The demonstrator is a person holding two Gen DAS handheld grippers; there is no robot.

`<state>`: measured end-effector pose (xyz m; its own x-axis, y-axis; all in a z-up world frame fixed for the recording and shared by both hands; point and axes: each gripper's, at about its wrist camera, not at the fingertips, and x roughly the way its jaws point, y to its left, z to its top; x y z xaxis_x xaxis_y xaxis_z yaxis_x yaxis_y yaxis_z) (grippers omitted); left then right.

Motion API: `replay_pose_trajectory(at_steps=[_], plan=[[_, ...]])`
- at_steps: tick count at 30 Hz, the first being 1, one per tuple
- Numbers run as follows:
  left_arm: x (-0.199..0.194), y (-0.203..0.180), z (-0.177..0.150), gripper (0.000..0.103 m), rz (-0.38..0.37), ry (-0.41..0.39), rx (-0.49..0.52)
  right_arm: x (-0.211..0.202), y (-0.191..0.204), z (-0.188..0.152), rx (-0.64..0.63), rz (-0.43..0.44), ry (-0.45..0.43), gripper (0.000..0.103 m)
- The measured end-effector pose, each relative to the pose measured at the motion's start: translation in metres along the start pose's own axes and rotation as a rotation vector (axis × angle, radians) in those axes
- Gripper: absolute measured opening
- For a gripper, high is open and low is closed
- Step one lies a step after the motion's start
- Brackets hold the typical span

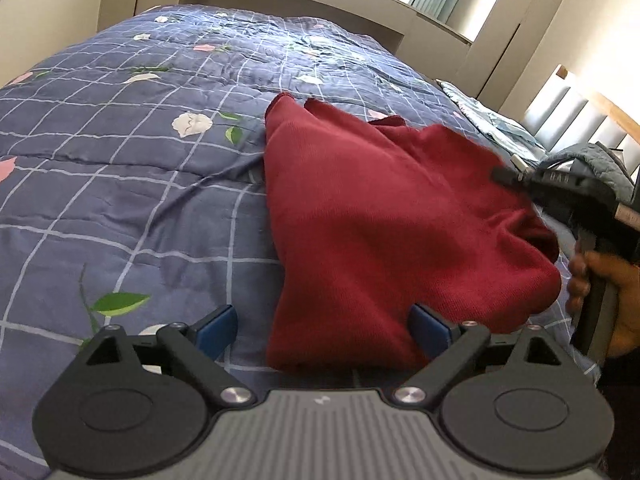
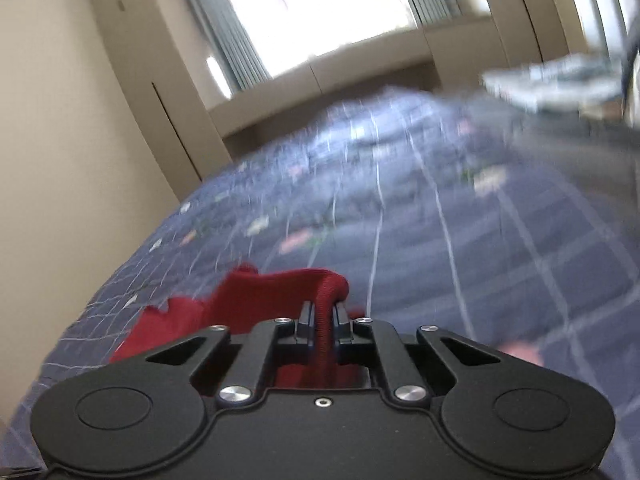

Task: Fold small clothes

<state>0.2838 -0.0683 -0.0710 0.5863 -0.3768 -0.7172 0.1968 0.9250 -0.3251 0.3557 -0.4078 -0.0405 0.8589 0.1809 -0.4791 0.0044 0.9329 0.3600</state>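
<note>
A dark red knit garment [image 1: 384, 216] lies on the blue floral quilt [image 1: 132, 184], its right side lifted off the bed. My left gripper [image 1: 322, 330] is open, its blue pads [image 1: 218, 330] wide apart at the garment's near edge, which lies between them. My right gripper [image 2: 323, 314] is shut on a fold of the red garment [image 2: 280, 292] and holds it above the quilt [image 2: 480, 256]. The right gripper also shows in the left wrist view [image 1: 516, 176] at the right, over the garment's lifted side, with the person's hand [image 1: 600, 300] below it.
A light blue pillow [image 1: 488, 120] and a grey quilted item [image 1: 600, 164] lie at the bed's right, by the headboard [image 1: 576, 120]. Beige cabinets [image 2: 80, 140] and a bright window [image 2: 320, 12] stand beyond the bed.
</note>
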Motion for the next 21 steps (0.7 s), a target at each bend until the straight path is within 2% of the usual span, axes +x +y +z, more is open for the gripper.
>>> replay_pose_trajectory(at_steps=[4,6,7,9,11,13,15,18,21], plan=[[0.001,-0.004,-0.001,0.097,0.022,-0.006,0.016,0.016,-0.002,-0.006,-0.011,-0.040,0.055,0.008],[-0.002,-0.003,-0.001,0.098,0.018,-0.002,0.007,0.013,-0.001,-0.012,-0.024,-0.073,0.062,0.018],[-0.004,-0.001,0.000,0.098,0.015,-0.001,-0.002,0.009,0.001,-0.014,-0.029,-0.094,0.051,0.030],[-0.012,0.003,0.002,0.099,0.011,-0.017,-0.022,-0.006,0.005,-0.016,-0.034,-0.118,0.020,0.060],[-0.021,0.007,0.006,0.101,0.019,-0.054,-0.041,-0.026,0.015,-0.017,-0.041,-0.118,-0.014,0.074],[-0.031,0.009,0.012,0.102,0.028,-0.118,-0.064,-0.045,0.033,-0.021,-0.062,-0.102,-0.033,0.077],[-0.034,0.012,0.020,0.102,0.056,-0.168,-0.089,-0.060,0.052,-0.027,-0.085,-0.064,-0.043,0.086],[-0.025,0.012,0.031,0.102,0.119,-0.156,-0.113,-0.077,0.083,-0.044,-0.165,0.009,-0.036,0.091],[-0.015,0.013,0.031,0.102,0.132,-0.135,-0.122,-0.081,0.101,-0.067,-0.266,-0.018,0.002,0.092]])
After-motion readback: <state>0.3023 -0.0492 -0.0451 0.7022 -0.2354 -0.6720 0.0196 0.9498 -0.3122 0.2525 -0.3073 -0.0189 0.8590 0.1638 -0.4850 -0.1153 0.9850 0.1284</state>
